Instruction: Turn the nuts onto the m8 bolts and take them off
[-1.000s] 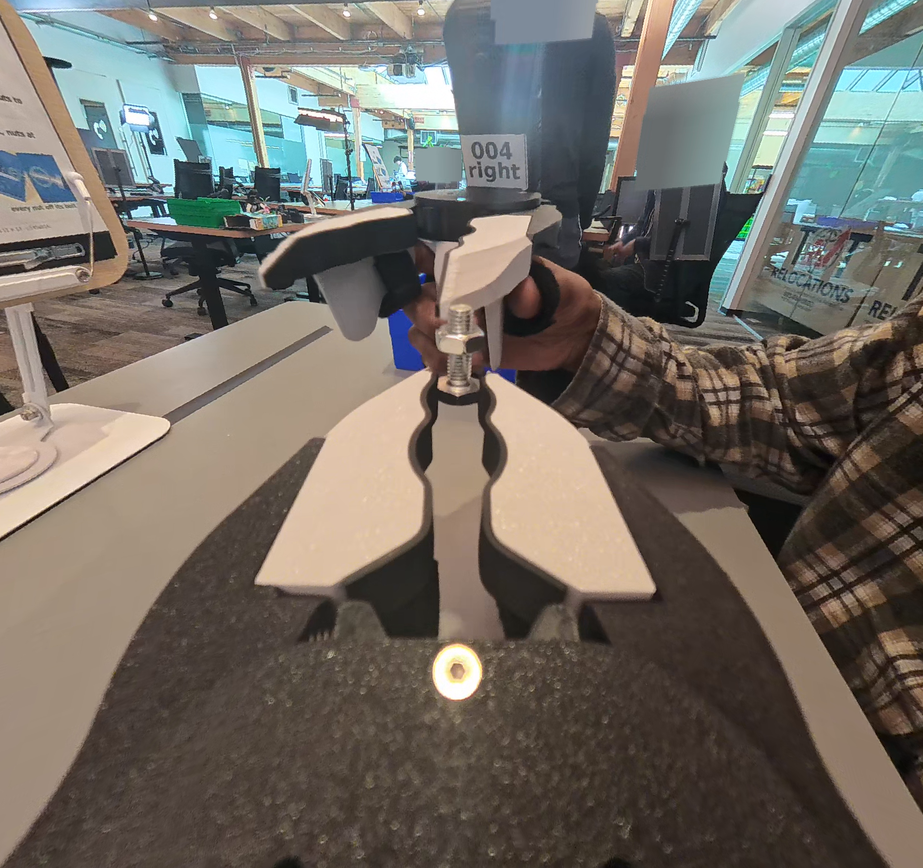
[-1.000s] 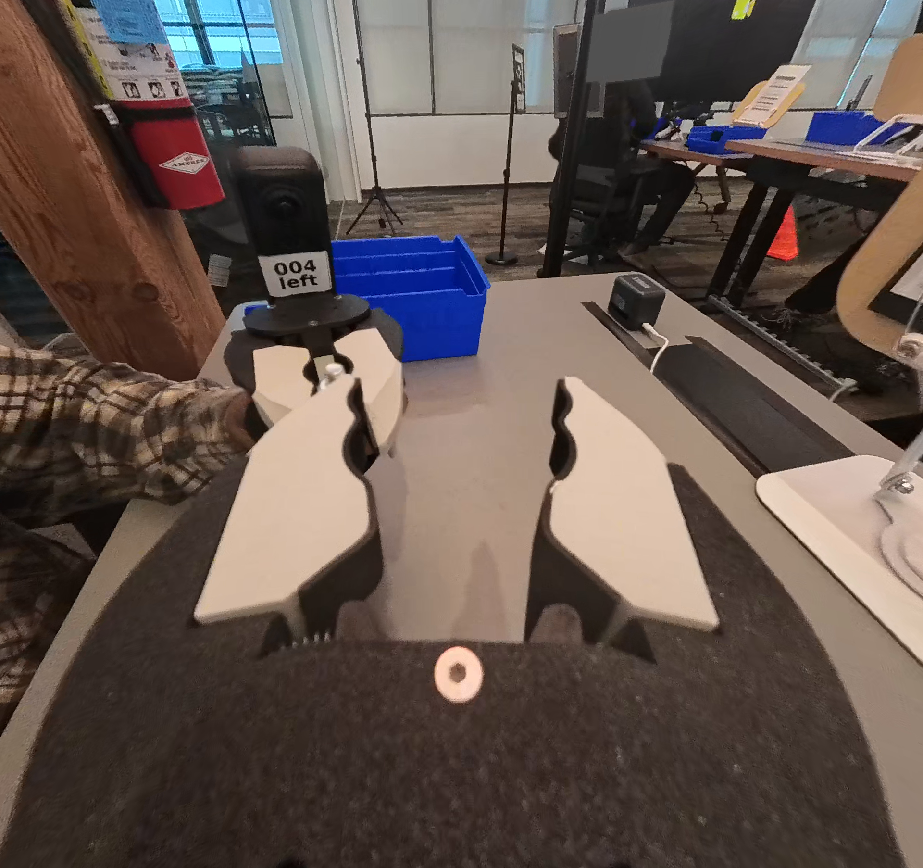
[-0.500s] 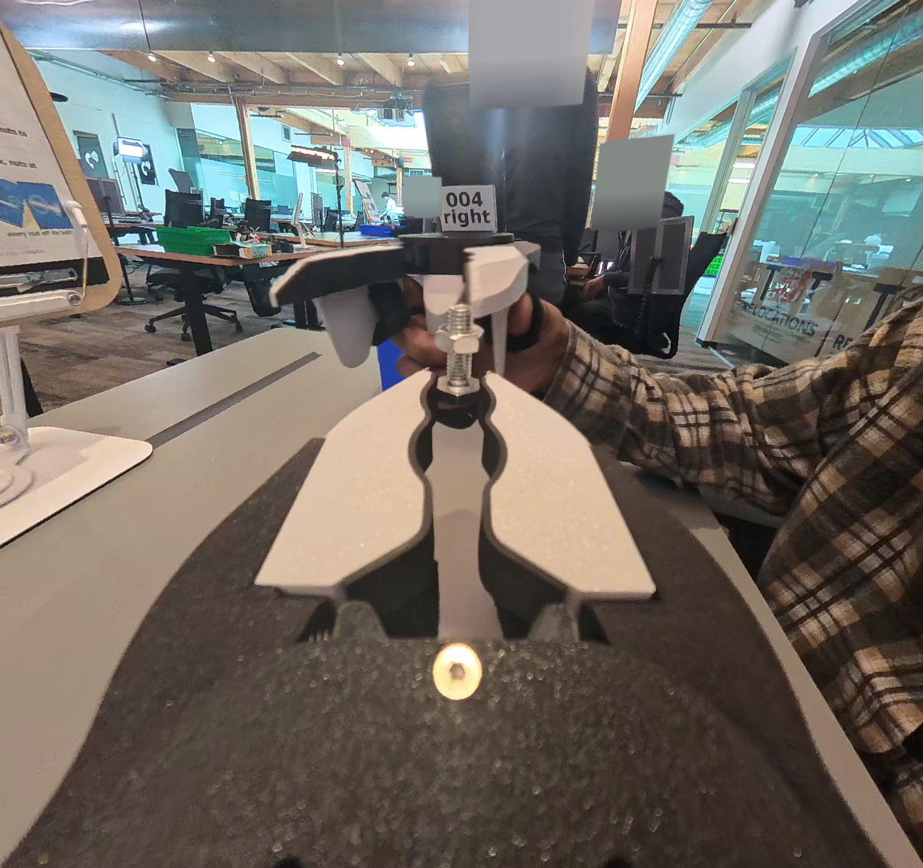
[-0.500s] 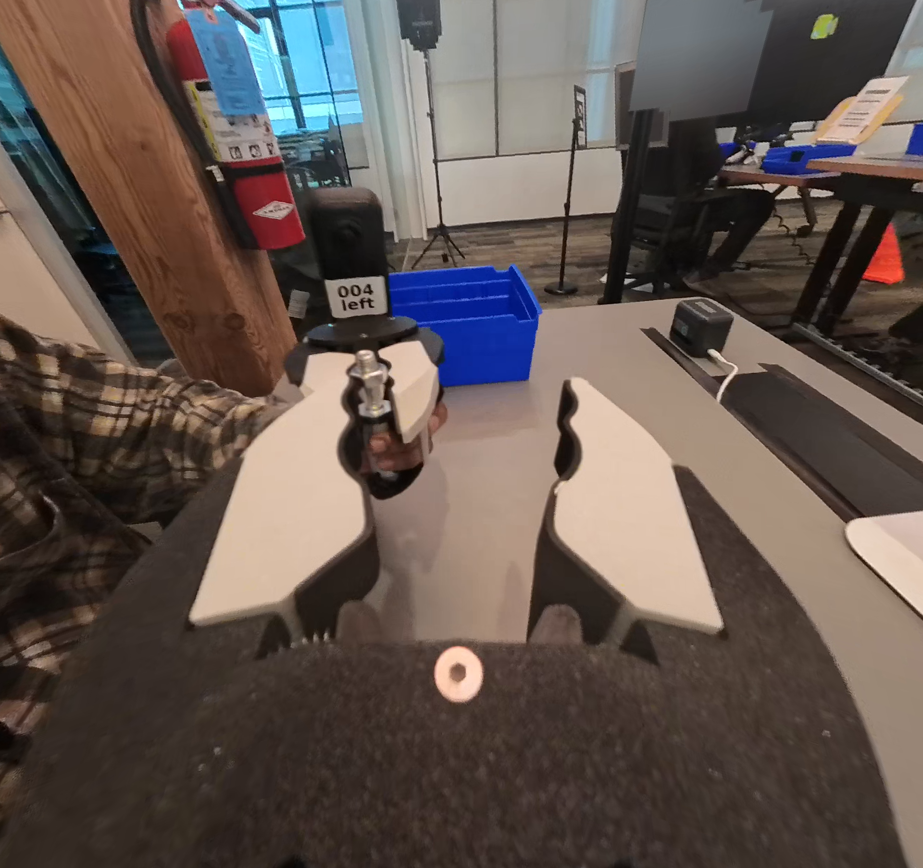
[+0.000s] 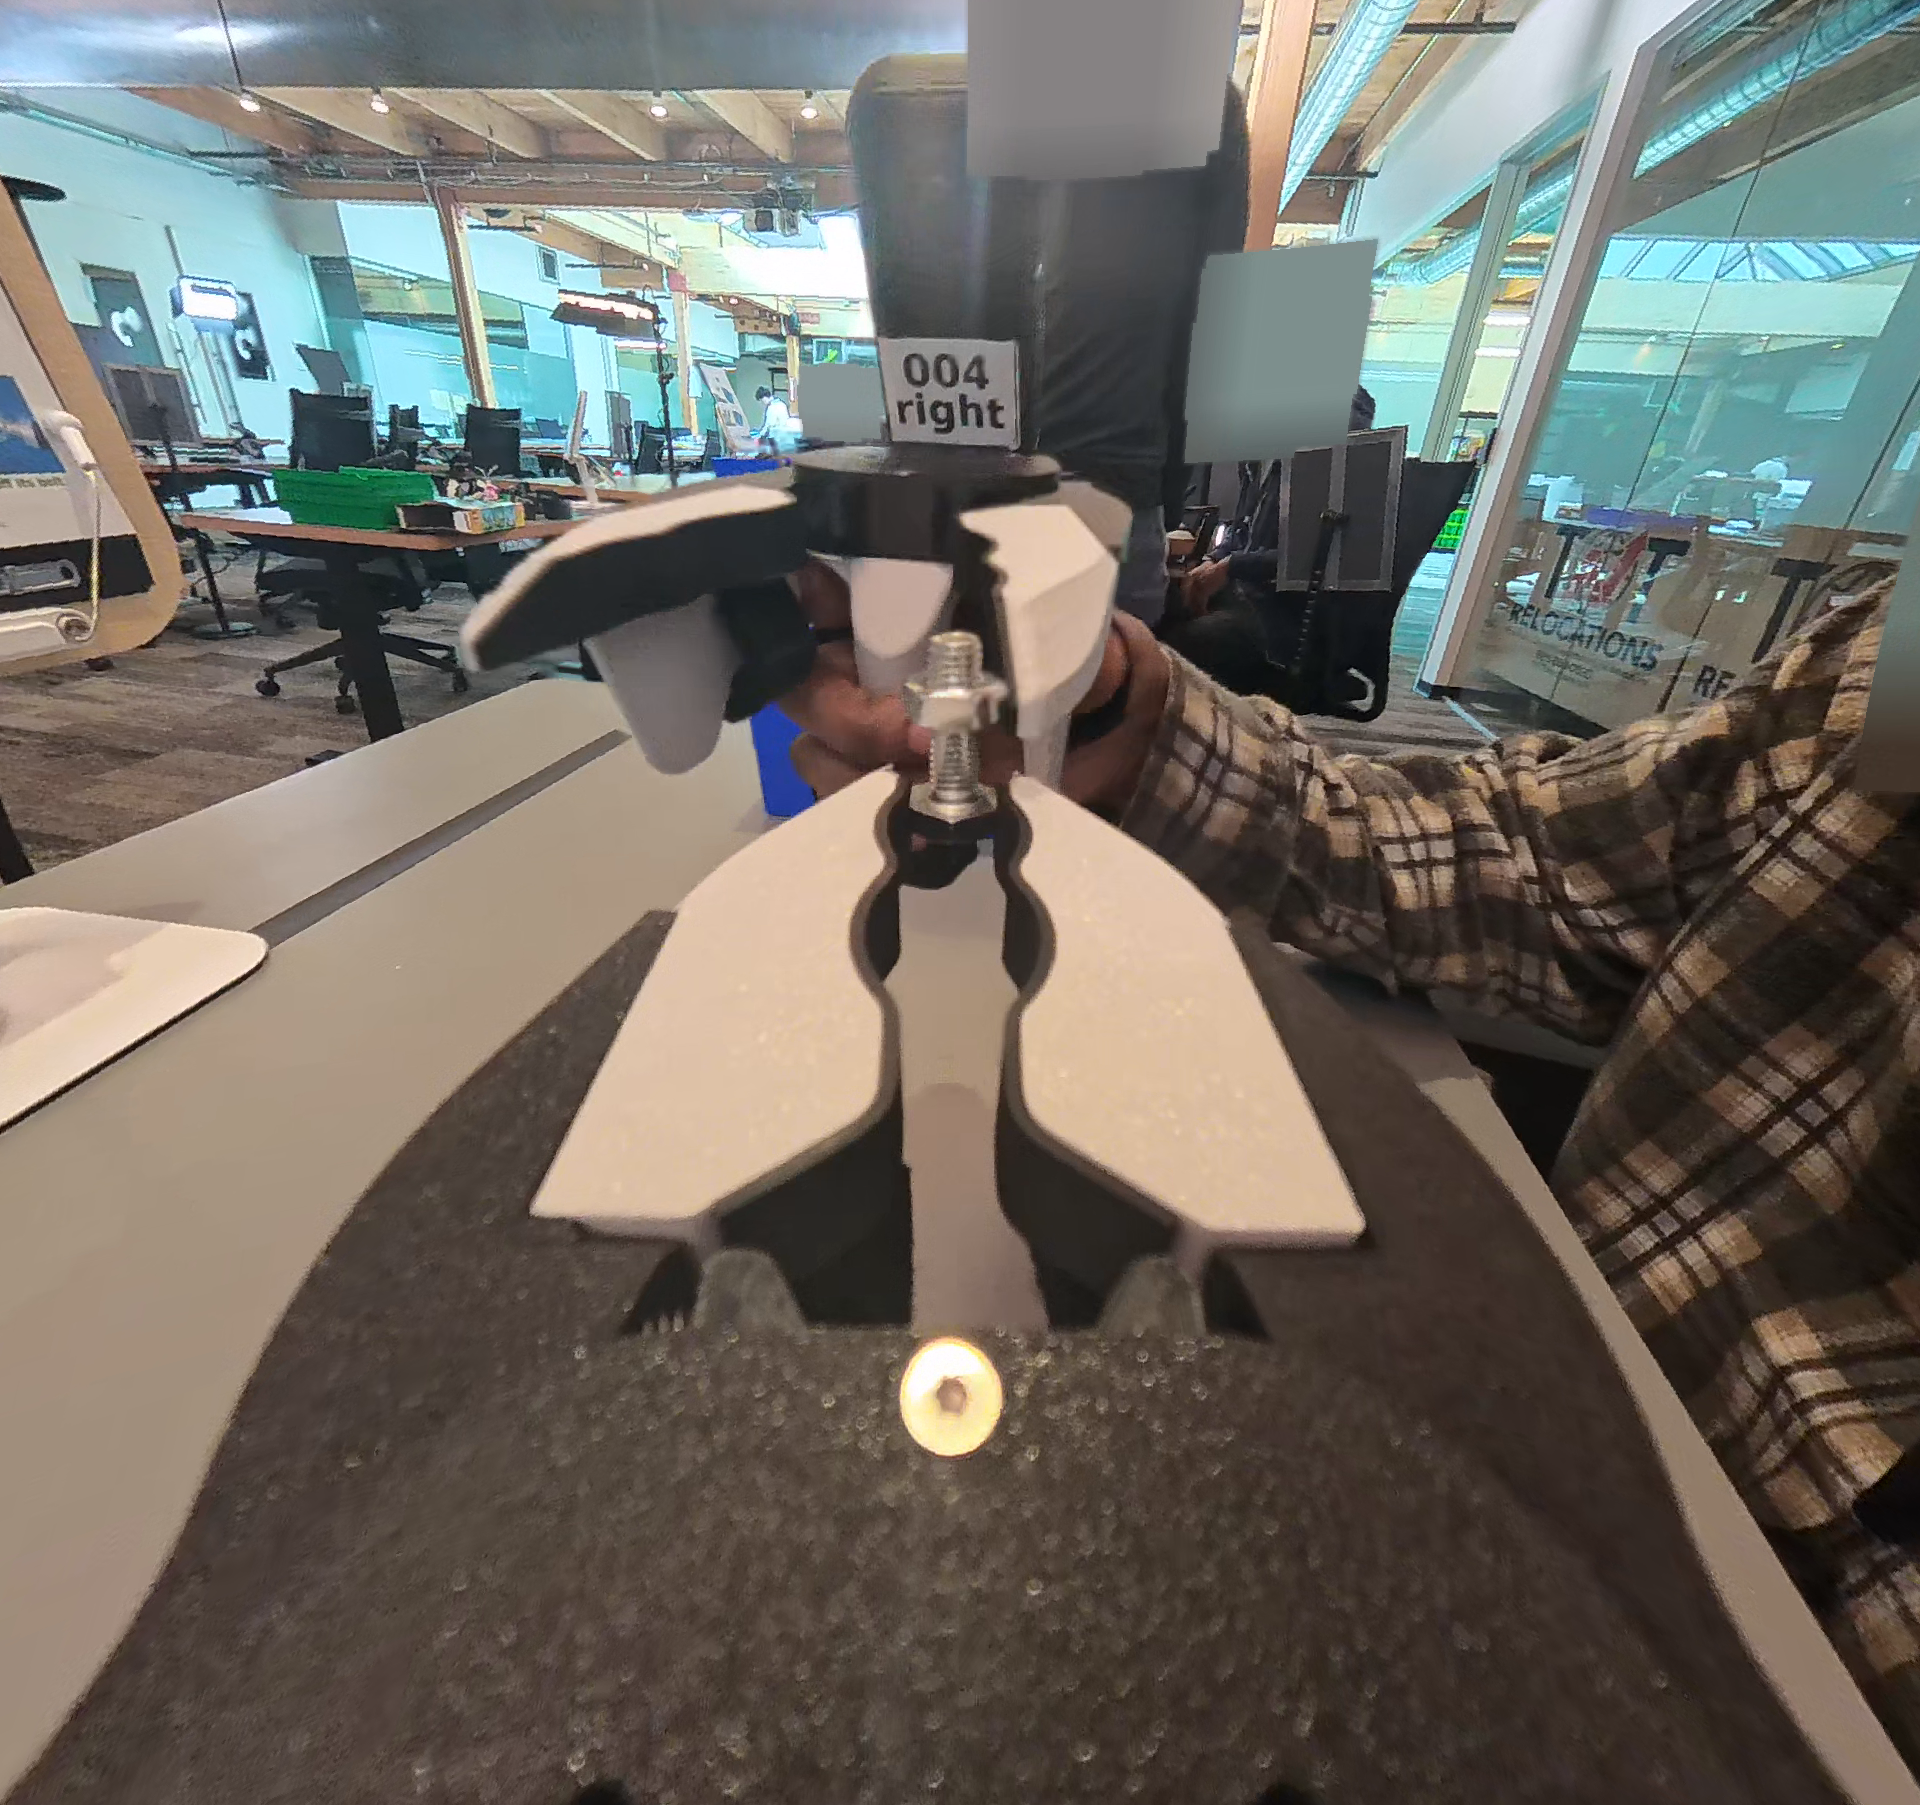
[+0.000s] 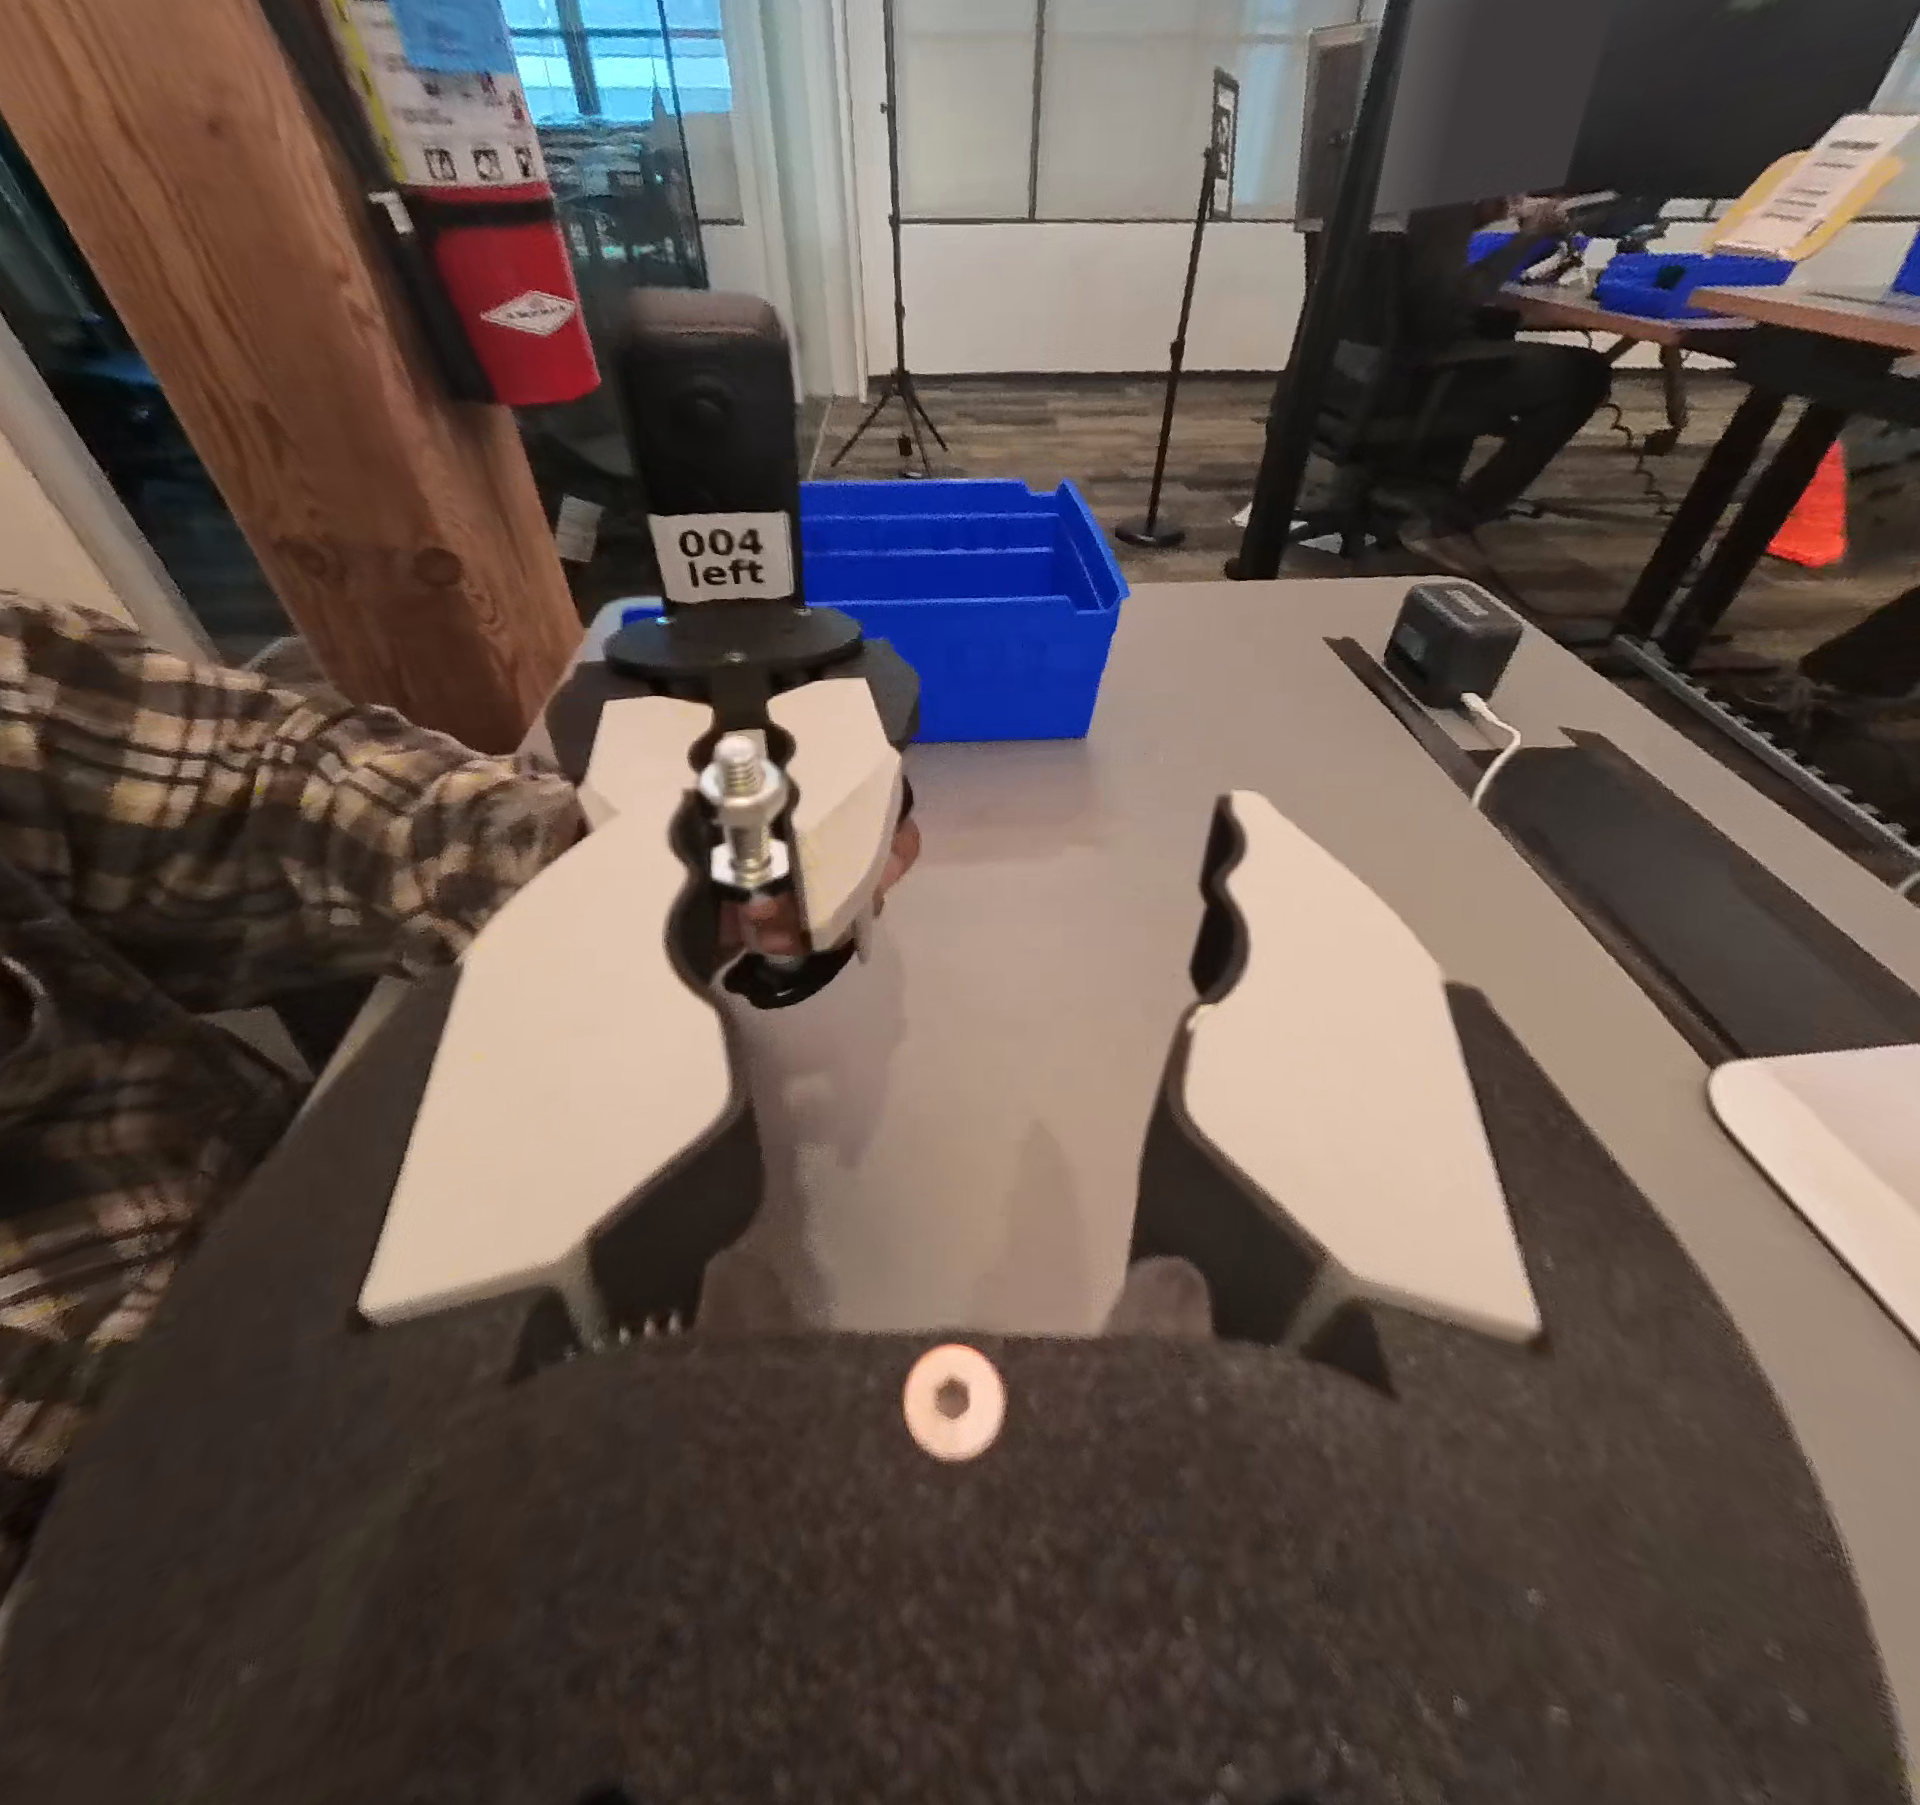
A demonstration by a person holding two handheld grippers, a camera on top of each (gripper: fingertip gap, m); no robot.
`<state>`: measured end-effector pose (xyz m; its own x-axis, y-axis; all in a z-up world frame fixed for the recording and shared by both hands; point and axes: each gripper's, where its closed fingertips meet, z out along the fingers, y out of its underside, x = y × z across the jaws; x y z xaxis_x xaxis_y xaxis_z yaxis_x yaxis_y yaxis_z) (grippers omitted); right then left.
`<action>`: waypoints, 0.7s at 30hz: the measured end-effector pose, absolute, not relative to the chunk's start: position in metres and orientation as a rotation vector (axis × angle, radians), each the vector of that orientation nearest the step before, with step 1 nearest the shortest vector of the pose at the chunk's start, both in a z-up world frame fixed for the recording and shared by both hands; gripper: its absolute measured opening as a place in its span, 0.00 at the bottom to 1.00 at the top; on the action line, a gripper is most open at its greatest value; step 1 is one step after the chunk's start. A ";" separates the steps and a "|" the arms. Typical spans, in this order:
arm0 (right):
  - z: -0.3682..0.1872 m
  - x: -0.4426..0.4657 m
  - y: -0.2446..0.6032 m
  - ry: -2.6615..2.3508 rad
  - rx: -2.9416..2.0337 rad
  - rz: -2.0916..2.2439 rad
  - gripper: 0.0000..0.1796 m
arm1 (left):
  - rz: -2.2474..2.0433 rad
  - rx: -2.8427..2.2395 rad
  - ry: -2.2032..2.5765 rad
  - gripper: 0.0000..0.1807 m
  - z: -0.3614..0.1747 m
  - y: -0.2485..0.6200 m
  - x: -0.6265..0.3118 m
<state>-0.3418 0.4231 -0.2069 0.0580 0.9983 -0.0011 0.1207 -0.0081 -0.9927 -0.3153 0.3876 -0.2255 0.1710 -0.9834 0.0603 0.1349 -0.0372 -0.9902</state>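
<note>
Gripping the bolt (image 5: 948,758) upright by its head, the left gripper (image 5: 948,825) is clenched at its tips; the nut (image 5: 953,703) sits partway down the thread. The right gripper (image 6: 956,914) hangs released, its left finger (image 6: 582,1059) just beside the bolt. Risk: closing off-centre could tilt the bolt or miss the nut. A blue bin (image 6: 977,633) stands beyond on the table (image 6: 1226,716), a charger block (image 6: 1449,638) to the right; nothing blocks.
</note>
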 end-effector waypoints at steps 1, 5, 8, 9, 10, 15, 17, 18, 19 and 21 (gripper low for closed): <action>-0.207 -0.339 0.426 -1.231 -1.341 1.132 0.49 | -1.176 -1.225 0.953 0.08 -0.225 0.389 -0.316; -0.197 -0.336 0.422 -1.187 -1.309 1.203 0.46 | -1.197 -1.214 0.942 0.08 -0.223 0.389 -0.319; -0.199 -0.344 0.412 -1.224 -1.295 1.230 0.47 | -1.199 -1.214 0.952 0.08 -0.224 0.387 -0.317; -0.201 -0.344 0.414 -1.223 -1.308 1.227 0.47 | -1.199 -1.212 0.955 0.08 -0.224 0.386 -0.316; -0.204 -0.343 0.419 -1.213 -1.325 1.208 0.49 | -1.196 -1.211 0.955 0.08 -0.223 0.386 -0.316; -0.195 -0.328 0.430 -1.127 -1.318 1.249 0.46 | -1.214 -1.194 0.938 0.08 -0.219 0.386 -0.320; -0.194 -0.338 0.416 -1.178 -1.287 1.266 0.47 | -1.212 -1.200 0.944 0.08 -0.221 0.386 -0.319; -0.197 -0.342 0.413 -1.208 -1.293 1.250 0.47 | -1.216 -1.200 0.946 0.08 -0.222 0.386 -0.318; -0.201 -0.345 0.414 -1.222 -1.310 1.218 0.47 | -1.218 -1.198 0.947 0.08 -0.222 0.385 -0.318; -0.203 -0.339 0.424 -1.192 -1.330 1.201 0.48 | -1.211 -1.196 0.947 0.08 -0.221 0.385 -0.318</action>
<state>-0.3394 0.4244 -0.2026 0.0425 0.9966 -0.0711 0.0636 -0.0737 -0.9953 -0.3184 0.3851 -0.2209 0.1478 -0.9865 0.0708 0.1699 -0.0452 -0.9844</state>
